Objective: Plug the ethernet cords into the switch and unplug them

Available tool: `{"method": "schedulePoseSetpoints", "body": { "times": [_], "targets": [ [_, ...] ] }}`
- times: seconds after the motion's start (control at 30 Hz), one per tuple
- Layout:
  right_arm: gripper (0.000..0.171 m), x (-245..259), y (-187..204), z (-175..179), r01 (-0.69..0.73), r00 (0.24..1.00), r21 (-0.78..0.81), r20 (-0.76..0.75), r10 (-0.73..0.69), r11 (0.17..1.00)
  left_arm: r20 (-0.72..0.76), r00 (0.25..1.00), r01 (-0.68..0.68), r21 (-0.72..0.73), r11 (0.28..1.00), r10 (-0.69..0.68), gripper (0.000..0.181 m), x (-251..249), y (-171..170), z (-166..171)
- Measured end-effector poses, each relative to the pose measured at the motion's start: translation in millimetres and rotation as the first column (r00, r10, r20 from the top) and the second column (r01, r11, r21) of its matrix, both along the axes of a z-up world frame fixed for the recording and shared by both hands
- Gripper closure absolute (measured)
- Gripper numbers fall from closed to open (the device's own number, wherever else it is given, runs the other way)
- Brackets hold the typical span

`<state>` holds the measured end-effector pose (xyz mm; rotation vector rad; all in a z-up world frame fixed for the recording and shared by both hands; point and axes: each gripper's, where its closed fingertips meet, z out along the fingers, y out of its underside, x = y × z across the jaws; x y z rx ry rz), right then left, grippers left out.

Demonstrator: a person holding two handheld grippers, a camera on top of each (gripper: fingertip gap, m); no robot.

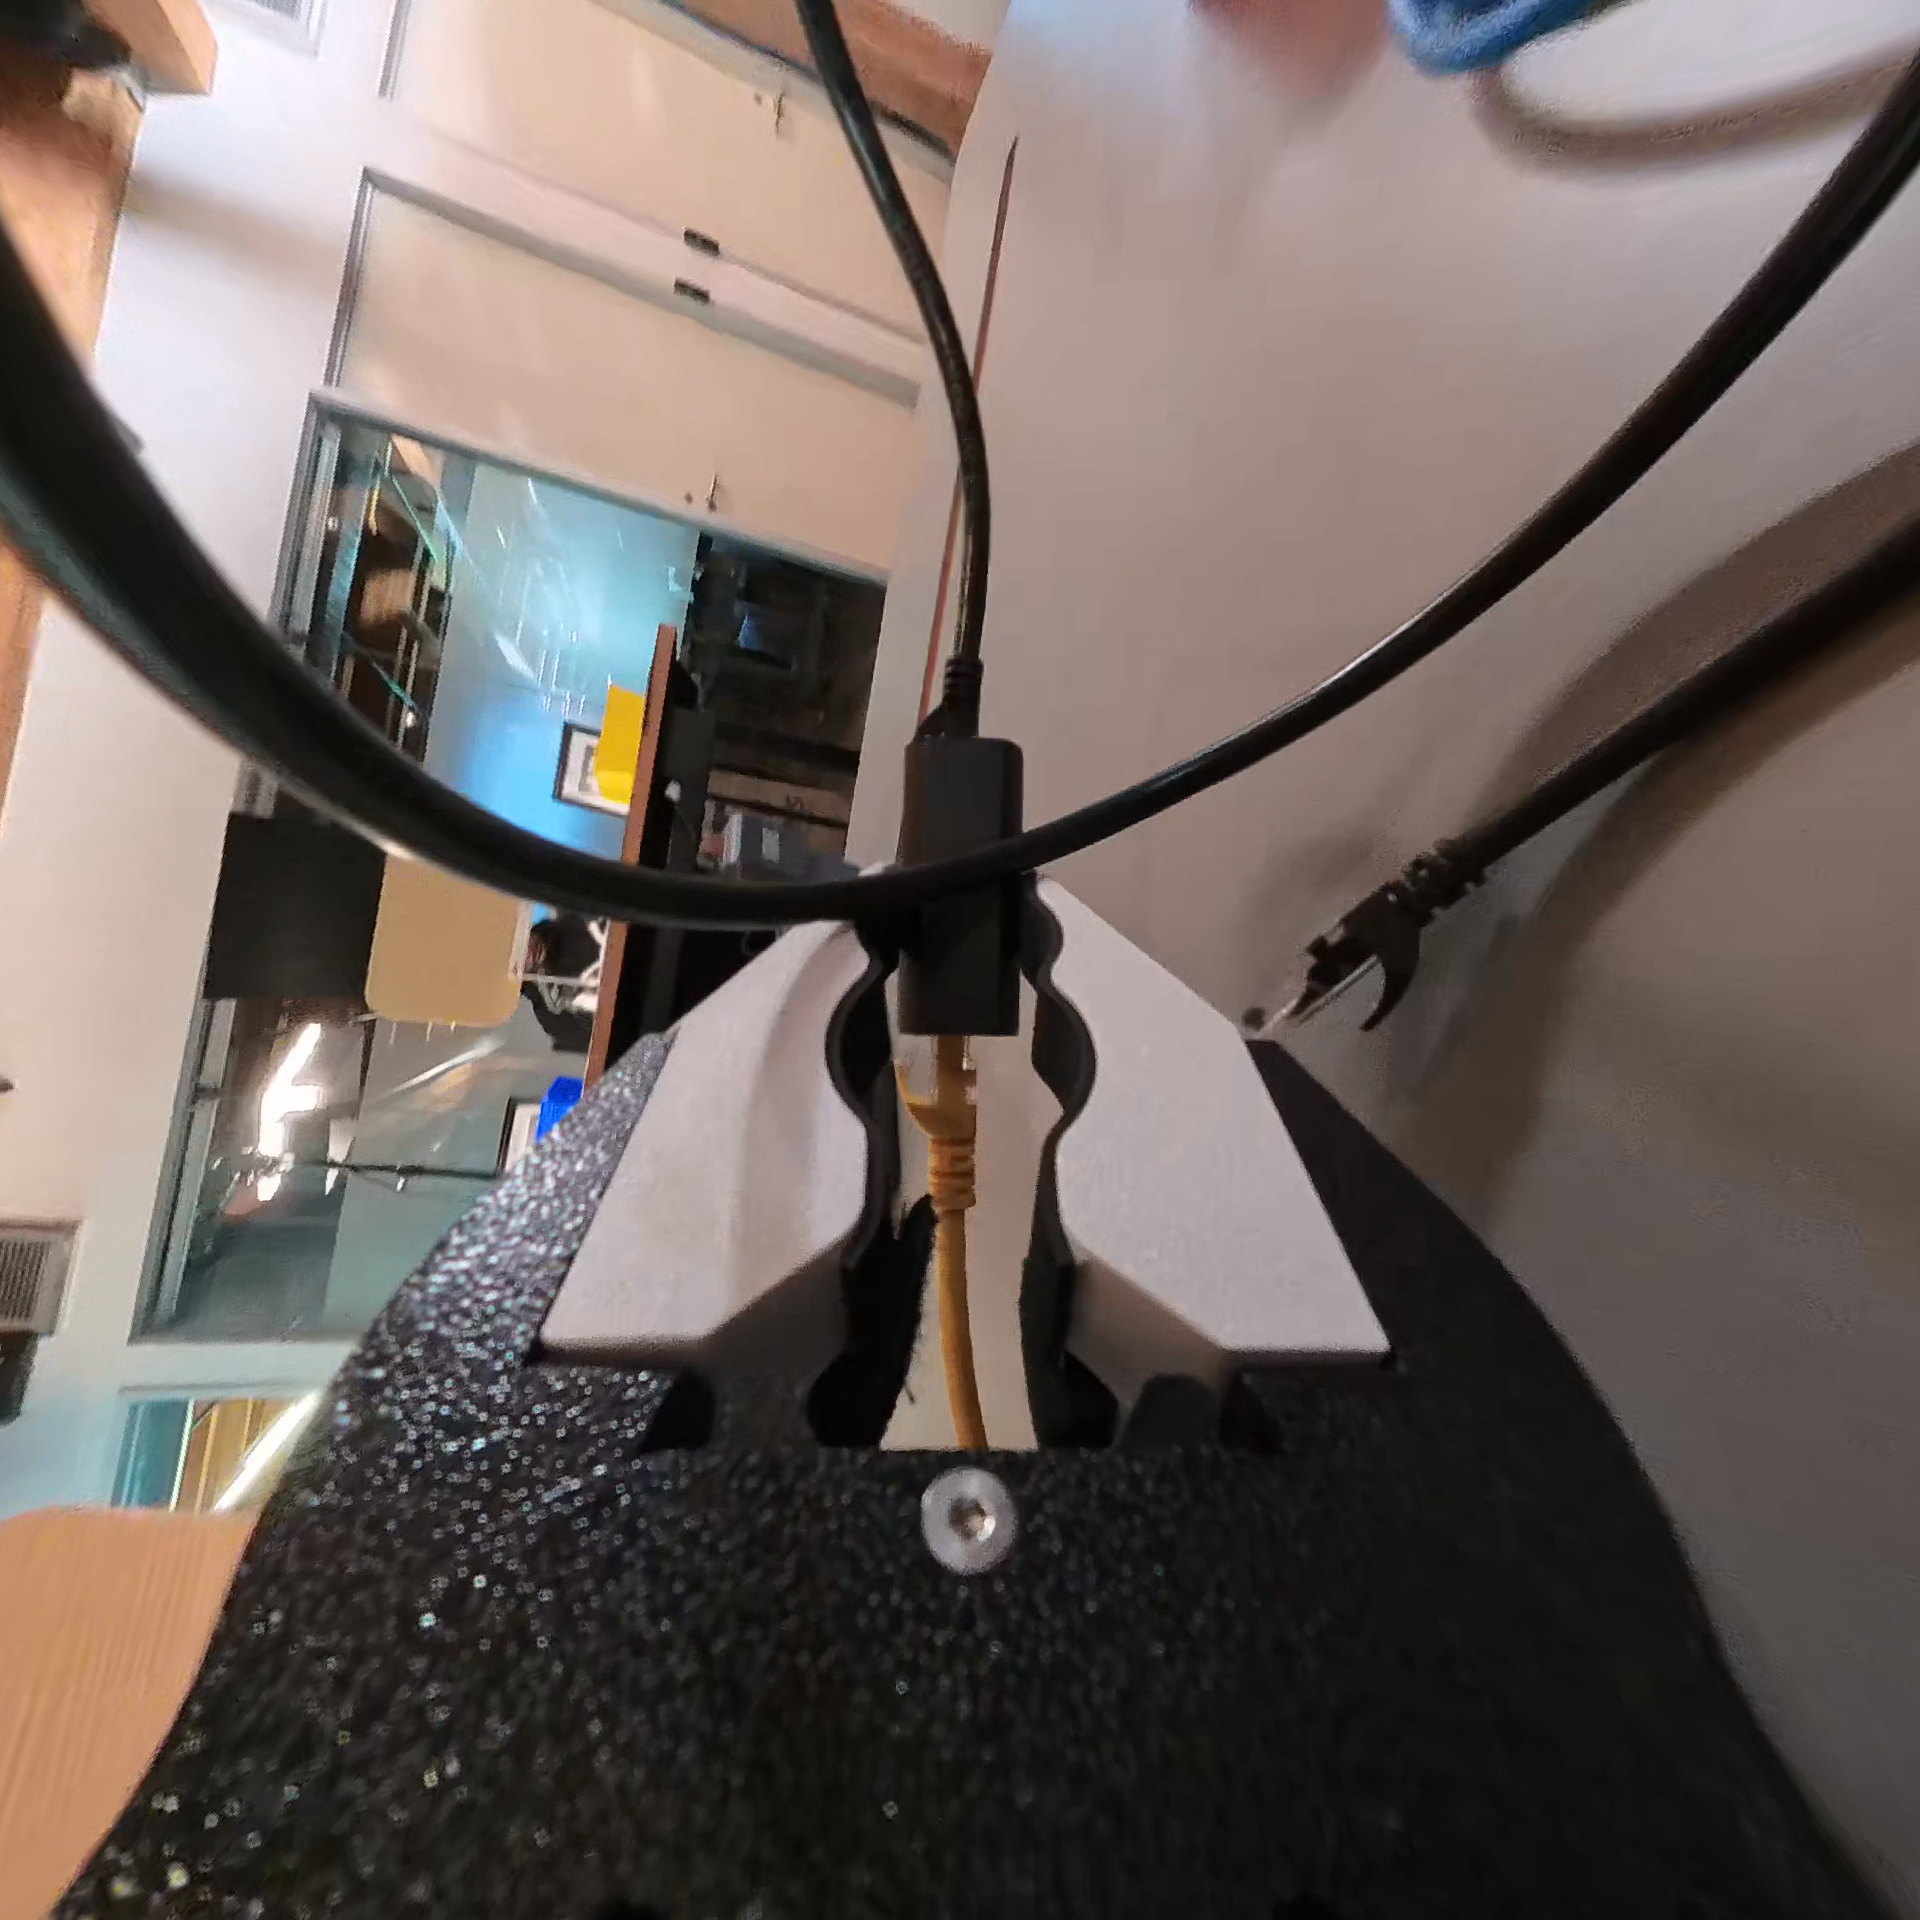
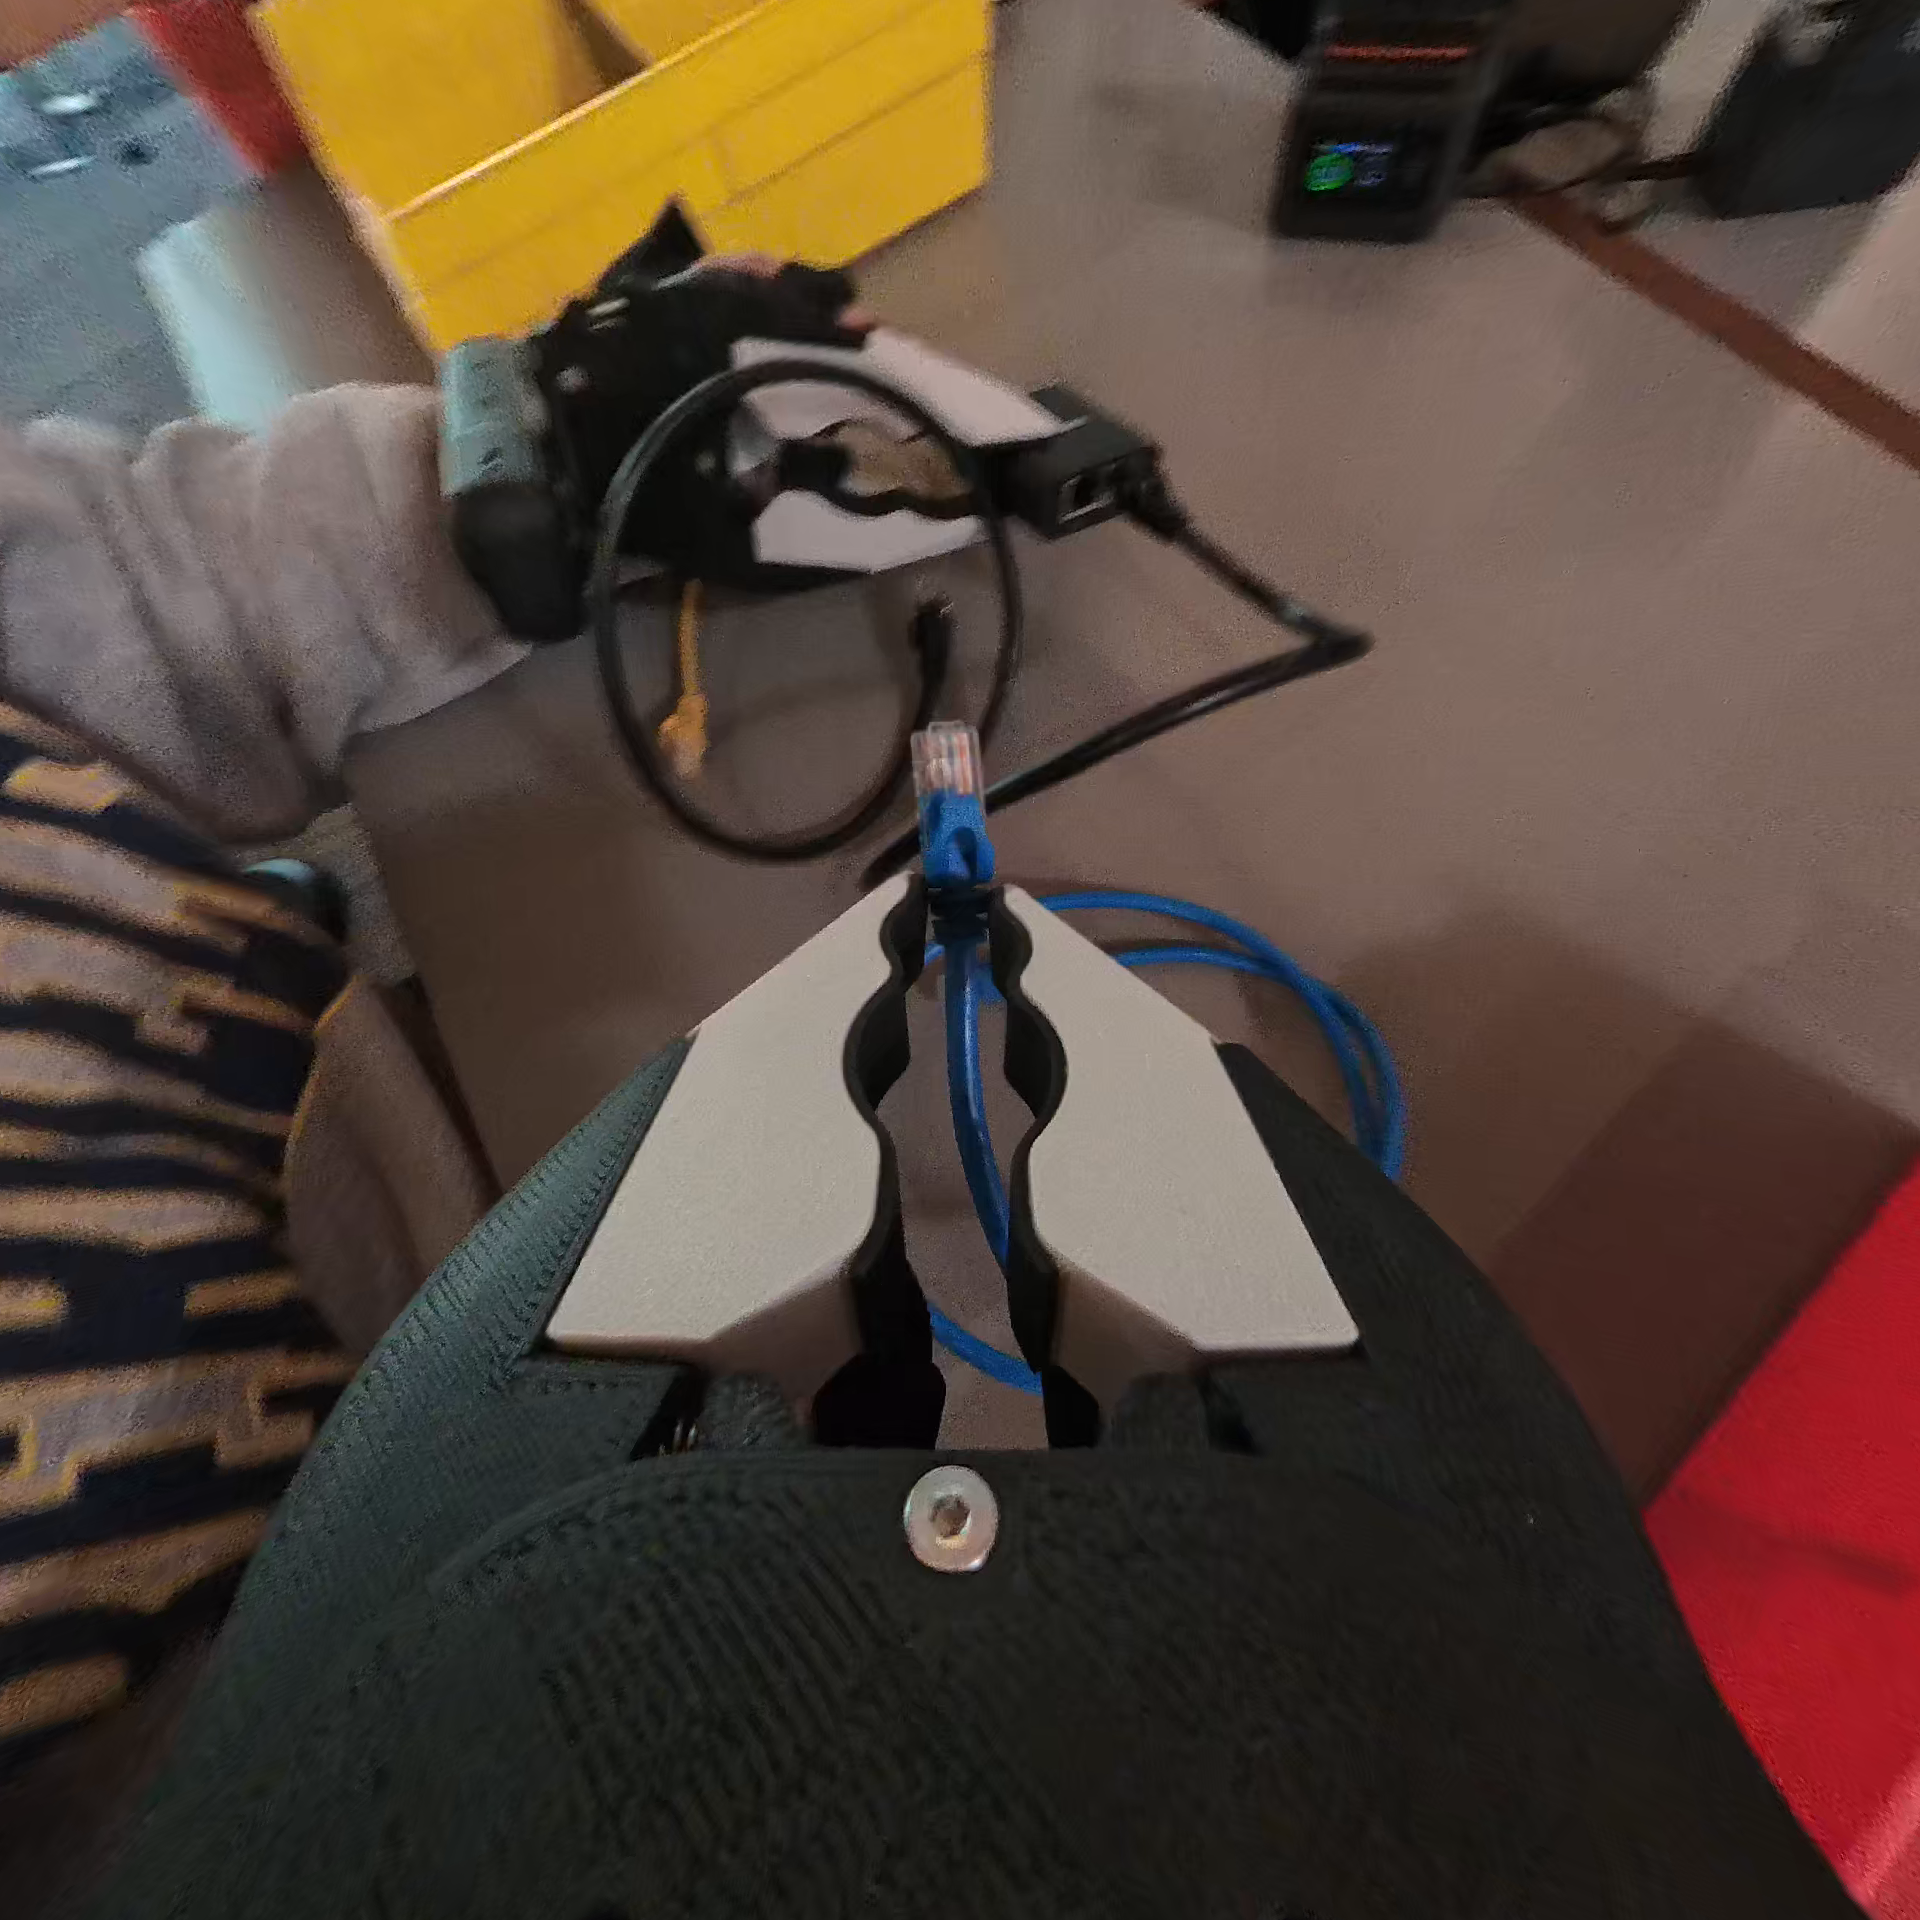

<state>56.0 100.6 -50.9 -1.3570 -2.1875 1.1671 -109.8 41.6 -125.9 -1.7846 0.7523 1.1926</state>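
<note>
Holding the switch (image 1: 958, 894), a small black box, the left gripper (image 1: 961, 935) has its jaws pinching the box across its sides near the tips. In the left wrist view the box's long axis runs 12 to 6 o'clock, in line with the fingers. A black lead (image 1: 961, 582) leaves its 12 o'clock end; a yellow ethernet cord (image 1: 954, 1174) hangs off its 6 o'clock end, back between the fingers. Whether that plug is fully seated: cannot tell. A loose black plug (image 1: 1361, 961) lies at about 3 o'clock on the bench (image 1: 1351, 436).

The right gripper (image 2: 954, 904) has its jaws pinching the blue ethernet cord (image 2: 971, 1091) just behind the boot. The clear plug (image 2: 943, 758) points to 12 o'clock, in line with the fingers. The cord's slack loops away toward 4 o'clock.

Key relation, right wrist view: the switch (image 2: 1081, 473) sits at roughly 12 to 1 o'clock from the blue plug, apart from it and off the bench. An open port faces back toward the camera, angled slightly to 5 o'clock. The box's long axis lies about 10 to 4 o'clock, so plug and port are not yet collinear.

Judgement: the right gripper is the one to close the gap. The plug needs a slight turn toward 1 o'clock before pushing in. Frames blurred; clip orientation unreadable.
</note>
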Motion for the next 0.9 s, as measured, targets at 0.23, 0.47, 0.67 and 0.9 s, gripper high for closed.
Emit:
{"method": "schedulePoseSetpoints", "body": {
  "times": [0.23, 0.47, 0.67, 0.9],
  "targets": [
    [0.161, -41.6, -38.6, 16.9, 0.051, 0.999, 0.159, 0.006, -0.053, 0.986, 0.079, 0.974, 0.211, 0.011, 0.977, -0.211, 0.161, 37.5, 6.5, -3.5],
    [0.161, -58.7, -51.0, -22.0, -0.061, 0.957, 0.185, 0.289, 0.005, 0.981, 0.248, 0.899, 0.367, 0.018, 0.93, -0.36, 0.161, 62.8, 5.0, -13.6],
    [0.161, -48.9, -39.8, -77.4, -0.125, 0.832, 0.204, 0.554, -0.009, 0.971, 0.33, 0.841, 0.457, -0.011, 0.89, -0.428, 0.161, 83.3, 2.3, -21.8],
    [0.161, -50.5, -36.3, -101.3, -0.115, 0.794, 0.172, 0.608, -0.013, 0.978, 0.364, 0.827, 0.476, -0.045, 0.879, -0.429, 0.161, 86.9, 0.3, -30.9]
  ]
}}
